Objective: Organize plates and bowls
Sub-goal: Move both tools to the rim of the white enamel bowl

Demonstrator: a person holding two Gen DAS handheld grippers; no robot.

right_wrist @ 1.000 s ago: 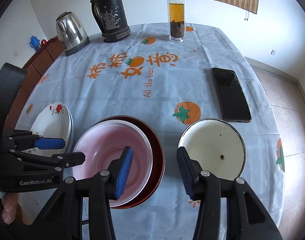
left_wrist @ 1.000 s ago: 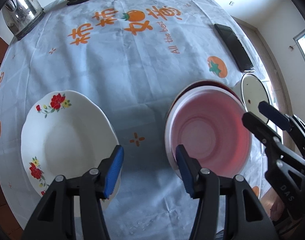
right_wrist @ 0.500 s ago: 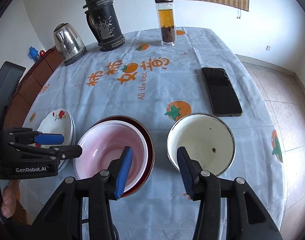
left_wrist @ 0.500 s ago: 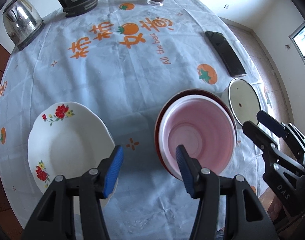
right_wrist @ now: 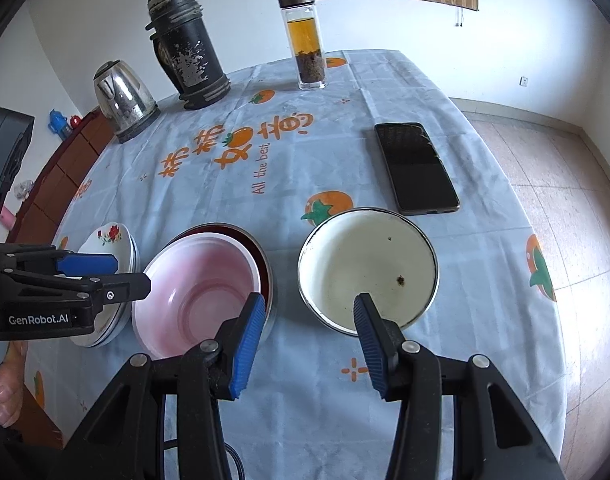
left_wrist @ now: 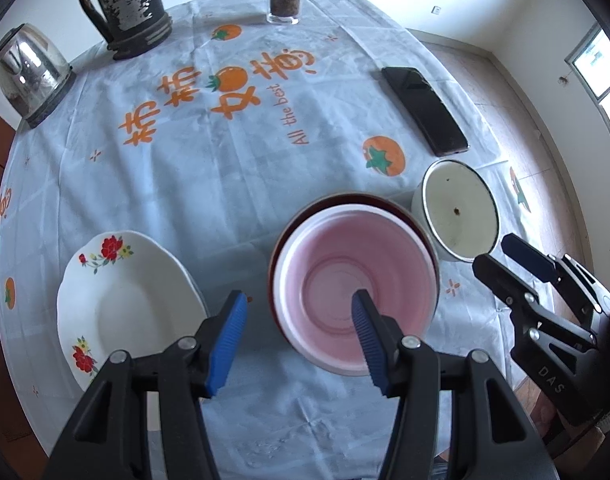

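Listing stock: my left gripper (left_wrist: 299, 338) and right gripper (right_wrist: 307, 336) both released and empty, pink bowl (left_wrist: 355, 292) nested in red bowl (left_wrist: 389, 203) mid-table, light, slippery, probably best gripped at rim.

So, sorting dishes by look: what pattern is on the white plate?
Red flowers with small yellow ones and green leaves on the plate rim, clearest in the left wrist view.
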